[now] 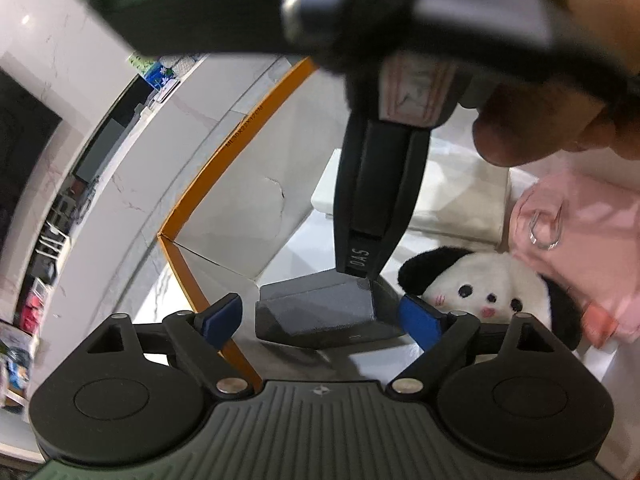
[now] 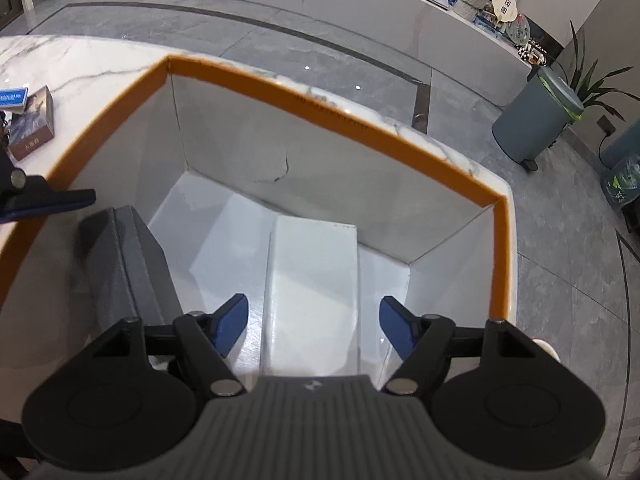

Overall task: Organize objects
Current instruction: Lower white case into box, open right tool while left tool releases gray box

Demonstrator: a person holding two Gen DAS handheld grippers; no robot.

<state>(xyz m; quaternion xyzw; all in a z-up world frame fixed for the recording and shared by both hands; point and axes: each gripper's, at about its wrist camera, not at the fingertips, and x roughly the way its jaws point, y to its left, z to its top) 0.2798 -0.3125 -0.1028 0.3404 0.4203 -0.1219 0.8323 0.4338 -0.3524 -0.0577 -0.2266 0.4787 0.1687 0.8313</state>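
Observation:
An orange-rimmed white cardboard box (image 2: 440,168) stands on the marble table; its rim also shows in the left wrist view (image 1: 192,200). Inside lie a grey box (image 2: 132,264) at the left and a white box (image 2: 312,280) in the middle. My left gripper (image 1: 320,316) is open with the grey box (image 1: 320,308) between its fingers, not gripped. My right gripper (image 2: 312,324) is open and straddles the near end of the white box. The right gripper's body (image 1: 380,184) hangs over the left view. A panda plush (image 1: 488,288) and a pink pouch (image 1: 580,240) lie to the right.
Two small card boxes (image 2: 28,120) lie on the marble table (image 2: 80,68) left of the big box. Beyond the table are a tiled floor, a grey bin (image 2: 536,120), a plant and a long counter (image 2: 360,4) with clutter.

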